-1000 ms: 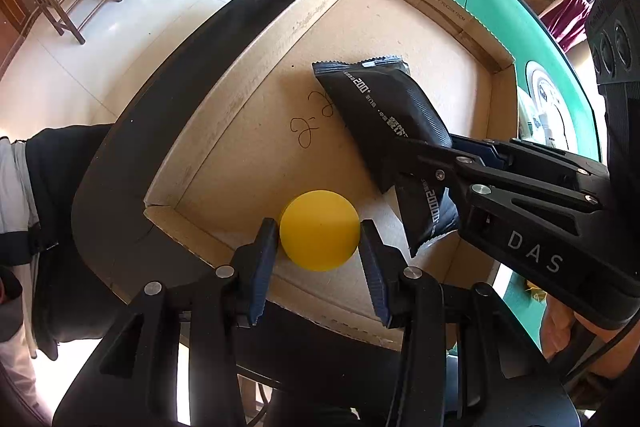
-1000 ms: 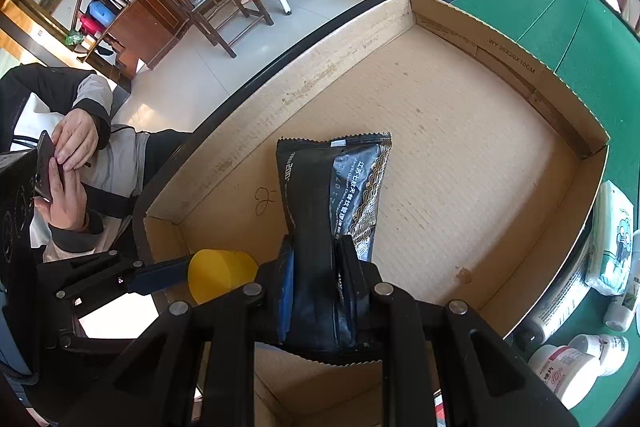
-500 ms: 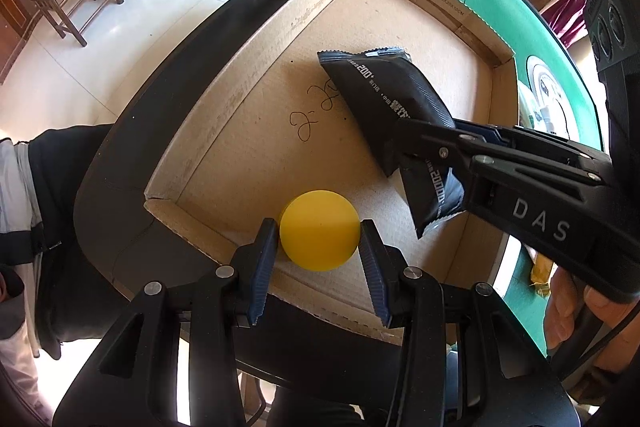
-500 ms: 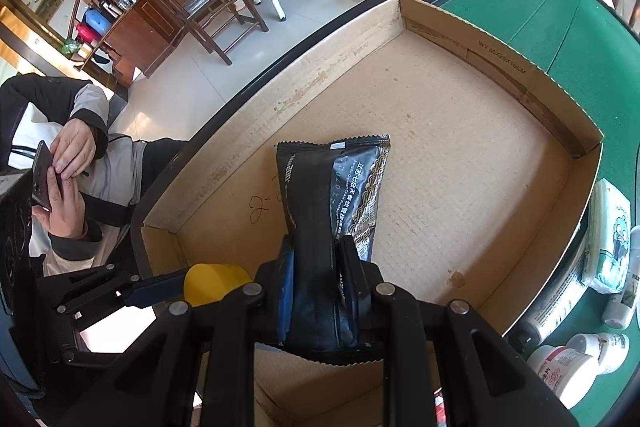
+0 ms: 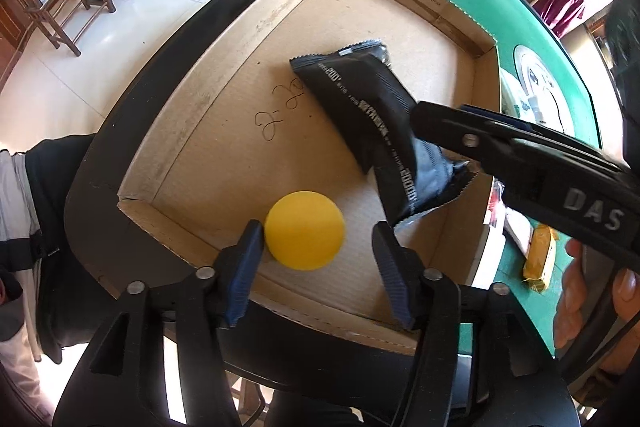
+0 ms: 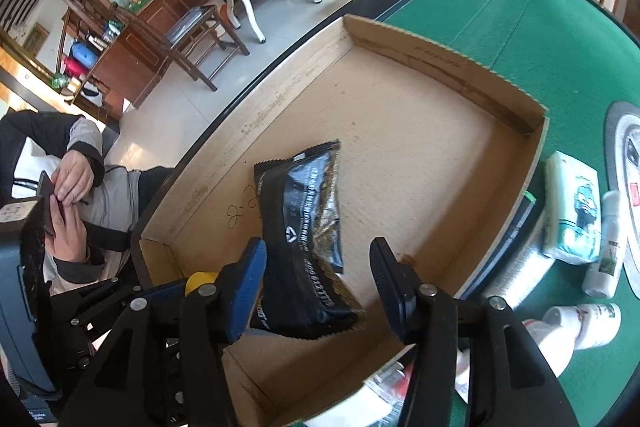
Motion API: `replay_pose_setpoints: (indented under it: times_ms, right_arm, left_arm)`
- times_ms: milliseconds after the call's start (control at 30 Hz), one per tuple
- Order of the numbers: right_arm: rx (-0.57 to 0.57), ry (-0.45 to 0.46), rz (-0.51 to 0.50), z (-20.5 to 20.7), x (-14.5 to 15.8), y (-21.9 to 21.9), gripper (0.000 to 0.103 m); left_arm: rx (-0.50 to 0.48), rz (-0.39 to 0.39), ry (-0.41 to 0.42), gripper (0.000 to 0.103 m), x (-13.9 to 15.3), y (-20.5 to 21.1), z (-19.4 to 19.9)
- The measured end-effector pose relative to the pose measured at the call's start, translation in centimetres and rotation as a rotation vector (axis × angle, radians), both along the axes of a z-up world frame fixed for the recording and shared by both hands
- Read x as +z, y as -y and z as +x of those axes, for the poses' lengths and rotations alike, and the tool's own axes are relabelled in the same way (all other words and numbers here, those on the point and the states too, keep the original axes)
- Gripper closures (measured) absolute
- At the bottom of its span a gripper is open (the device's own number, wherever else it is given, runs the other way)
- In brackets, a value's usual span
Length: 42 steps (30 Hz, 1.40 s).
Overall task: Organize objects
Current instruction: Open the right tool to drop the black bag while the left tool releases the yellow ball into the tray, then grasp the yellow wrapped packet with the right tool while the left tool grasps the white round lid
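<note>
A yellow ball [image 5: 305, 231] sits between the spread fingers of my left gripper [image 5: 318, 247], over the near corner of the cardboard tray [image 5: 224, 67]. The left jaws are open, with a gap on the ball's right side. A black snack packet [image 6: 308, 227] lies in the tray between the open fingers of my right gripper [image 6: 318, 267]; it also shows in the left wrist view [image 5: 372, 123]. The ball peeks out in the right wrist view [image 6: 198, 281]. The tray [image 6: 440, 67] rests on a green table.
Right of the tray on the green felt [image 6: 500, 7] lie a tissue pack [image 6: 574, 211], white bottles [image 6: 606, 247] and a yellow wrapped item [image 5: 540, 259]. A seated person [image 6: 68, 187] is beyond the table's black edge. Chairs and tables stand on the floor behind.
Both grippers have opened. The left has let go of the yellow ball and the right has let go of the black packet, which now lies in the tray.
</note>
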State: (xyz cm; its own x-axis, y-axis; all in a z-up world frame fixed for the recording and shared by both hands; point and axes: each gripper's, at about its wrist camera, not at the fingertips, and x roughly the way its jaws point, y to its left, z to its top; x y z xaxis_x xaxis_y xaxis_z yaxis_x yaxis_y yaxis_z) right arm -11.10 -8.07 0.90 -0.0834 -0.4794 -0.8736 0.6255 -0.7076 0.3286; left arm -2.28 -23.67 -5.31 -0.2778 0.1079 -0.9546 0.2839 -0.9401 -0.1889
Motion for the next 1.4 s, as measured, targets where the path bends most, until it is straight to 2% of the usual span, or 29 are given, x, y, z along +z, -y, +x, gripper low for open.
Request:
replay_pose_setpoints:
  times_ms: [200, 333, 567, 767, 933, 1167, 1233, 1367, 1400]
  right_arm:
    - [-0.085, -0.033, -0.056, 0.0, 1.9, -4.4, 0.035]
    - [-0.187, -0.043, -0.084, 0.0, 2.7, -9.9, 0.028]
    - [-0.375, -0.023, -0.048, 1.0, 1.6, -20.1, 0.025]
    - [-0.466, 0.032, -0.006, 3.1, -0.3, -26.0, 0.025]
    - [-0.463, 0.081, 0.007, 4.8, -2.0, -27.1, 0.025]
    - [-0.421, 0.098, 0.002, 5.4, -2.2, -25.5, 0.026]
    - [-0.407, 0.090, -0.005, 5.1, -2.1, -24.5, 0.036]
    - [-0.404, 0.086, 0.030, 3.7, -2.7, -22.3, 0.038]
    - [-0.407, 0.080, 0.051, 3.4, -2.9, -22.0, 0.043]
  left_arm:
    - [-0.009, 0.000, -0.005, 0.039, 0.6, -1.4, 0.2]
    - [-0.048, 0.002, 0.005, 0.039, 0.8, -3.3, 0.6]
    - [-0.152, -0.011, -0.022, 0.039, 2.4, -7.1, 1.5]
    - [-0.238, 0.022, -0.049, 0.039, 3.9, -10.4, 1.1]
    - [-0.320, 0.046, -0.037, 0.039, 3.6, -13.6, 0.3]
    - [-0.405, 0.061, 0.002, 0.039, 3.1, -16.2, -0.2]
    - [-0.403, 0.053, -0.001, 0.039, 3.3, -15.9, -0.5]
    - [-0.398, 0.042, -0.011, 0.039, 3.8, -15.3, -1.5]
    - [-0.400, 0.038, -0.015, 0.039, 3.8, -15.3, -1.9]
